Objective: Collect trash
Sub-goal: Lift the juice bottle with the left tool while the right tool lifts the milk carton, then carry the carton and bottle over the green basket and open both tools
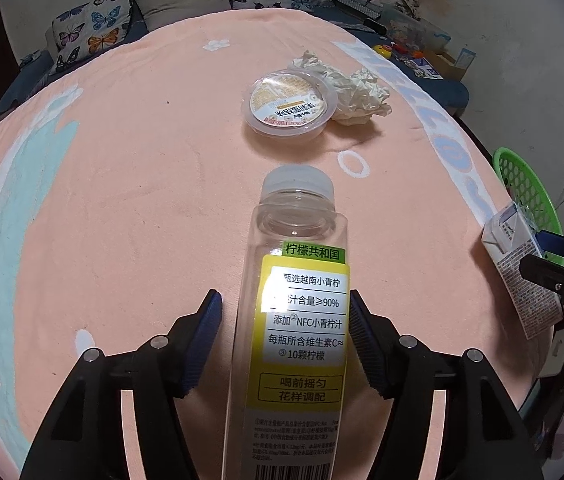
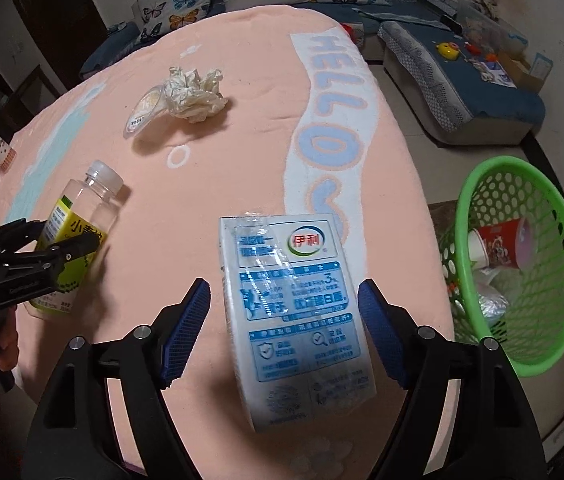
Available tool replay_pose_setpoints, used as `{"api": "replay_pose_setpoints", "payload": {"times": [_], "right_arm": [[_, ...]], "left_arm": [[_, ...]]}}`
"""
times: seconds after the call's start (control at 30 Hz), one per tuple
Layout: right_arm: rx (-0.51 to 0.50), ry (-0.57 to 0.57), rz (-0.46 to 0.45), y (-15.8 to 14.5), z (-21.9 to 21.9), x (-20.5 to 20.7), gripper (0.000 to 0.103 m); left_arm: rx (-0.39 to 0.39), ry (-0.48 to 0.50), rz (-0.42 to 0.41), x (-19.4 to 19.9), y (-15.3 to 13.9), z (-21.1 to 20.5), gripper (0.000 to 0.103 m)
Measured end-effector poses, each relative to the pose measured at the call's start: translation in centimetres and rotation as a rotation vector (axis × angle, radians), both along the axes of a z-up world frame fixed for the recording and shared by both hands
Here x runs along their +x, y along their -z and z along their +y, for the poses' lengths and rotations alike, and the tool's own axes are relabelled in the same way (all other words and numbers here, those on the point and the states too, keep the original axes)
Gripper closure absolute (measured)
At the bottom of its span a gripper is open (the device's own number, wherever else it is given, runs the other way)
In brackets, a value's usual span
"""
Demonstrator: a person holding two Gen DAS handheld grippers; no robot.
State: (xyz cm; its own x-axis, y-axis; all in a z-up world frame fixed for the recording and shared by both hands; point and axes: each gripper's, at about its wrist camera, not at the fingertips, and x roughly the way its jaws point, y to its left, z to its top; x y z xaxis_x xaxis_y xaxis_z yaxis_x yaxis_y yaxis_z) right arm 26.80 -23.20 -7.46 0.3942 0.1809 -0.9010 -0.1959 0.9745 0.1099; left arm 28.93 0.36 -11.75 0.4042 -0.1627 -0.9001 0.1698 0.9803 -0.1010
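Left tool (image 1: 285,338) has its jaws apart around the clear lemon juice bottle (image 1: 299,280): there's a visible gap on the left pad, and the right pad sits at the label edge without obviously pressing, so I read it as not clamped. The bottle looks empty, cap on, lying on the pink "HELLO" blanket (image 1: 130,184) that covers the table, neck pointing away from the tool. Body lined up between the pads, so presumably staged for a grab across the labelled middle. Right tool (image 2: 283,332) is the same story: jaws spread wide either side of the white-and-blue milk carton (image 2: 293,300), clear gaps on both sides, nothing gripped. The carton lies near the table's right edge, closest to the green mesh basket (image 2: 561,216), which stands on the floor just off that edge, so probably the carton goes in first. Basket already holds a red paper cup (image 2: 497,244) plus some clear or silvery plastic wrap below it; can't tell what else. Still out on the blanket, well beyond both tools: a shallow plastic tub with printed foil lid (image 1: 287,106), lid looks sealed, contents not visible, and crumpled tissue paper (image 1: 357,94) touching its right side. Both need collecting after these two.
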Motion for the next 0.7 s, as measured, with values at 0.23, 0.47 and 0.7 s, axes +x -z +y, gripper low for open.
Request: {"api": "replay_pose_setpoints", "payload": {"times": [0.23, 0.47, 0.7], "right_arm": [[-0.020, -0.017, 0.023, 1.1, 0.6, -0.1, 0.026], [-0.010, 0.004, 0.037, 2.0, 0.4, 0.4, 0.037], [0.026, 0.043, -0.018, 0.2, -2.3, -0.1, 0.037]], "left_arm": [[0.004, 0.002, 0.006, 0.1, 0.1, -0.2, 0.042], [0.010, 0.012, 0.020, 0.4, 0.5, -0.5, 0.058], [-0.019, 0.021, 0.016, -0.1, -0.1, -1.0, 0.059]]}}
